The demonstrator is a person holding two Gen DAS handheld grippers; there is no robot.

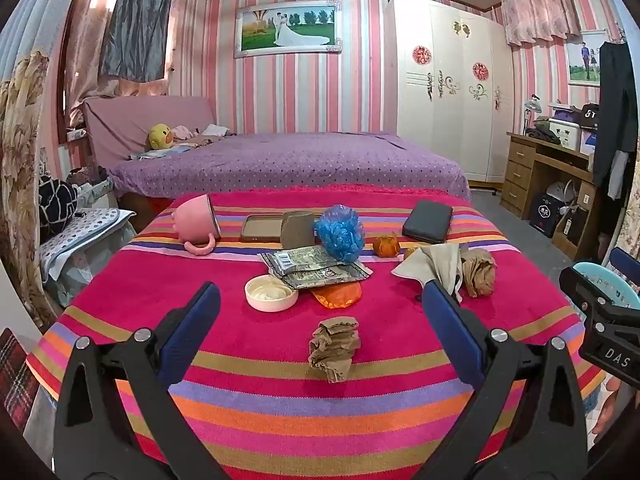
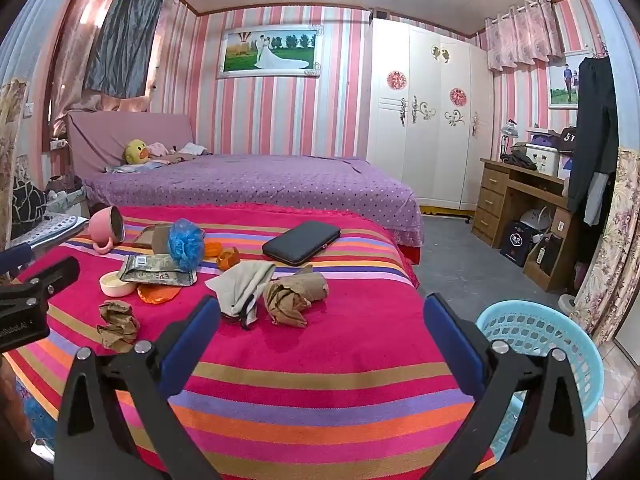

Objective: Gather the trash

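Surface: table under a striped cloth of magenta, orange, purple and tan bands (image 1: 224,360), with a purple polka-dot bed (image 1: 288,164) behind it.

Left gripper (image 1: 320,300): black arms, blue pads, jaws spread wide, nothing between them. It hovers over the near edge of the cloth. Directly ahead, in line with the gap between the pads, lies a small crumpled brown paper scrap (image 1: 334,346), untouched.

Right gripper (image 2: 322,312): same build, jaws likewise wide apart and empty. Just beyond its left pad lie a crumpled grey-white cloth or tissue (image 2: 242,284) and, beside that, a larger wad of crumpled brown paper (image 2: 294,296); neither is touched.

Further trash, mid-table:
- flattened printed foil wrapper with barcode (image 1: 316,268)
- orange plastic wrapper (image 1: 338,296), partly under the foil one
- crumpled blue plastic bag (image 1: 340,232)
- orange peel pieces (image 1: 386,246)

Other items:
- shallow round cream lid or dish (image 1: 271,293), just left of the wrappers
- pink mug tipped on its side (image 1: 196,224), far left
- brown rectangular tray (image 1: 260,227) with a grey-brown cup (image 1: 298,230) beside it
- black flat rectangular case (image 1: 427,222), far right

Receptacle: light blue perforated plastic basket (image 2: 540,336) on the floor off the table's right edge, just beyond the right gripper's right pad.
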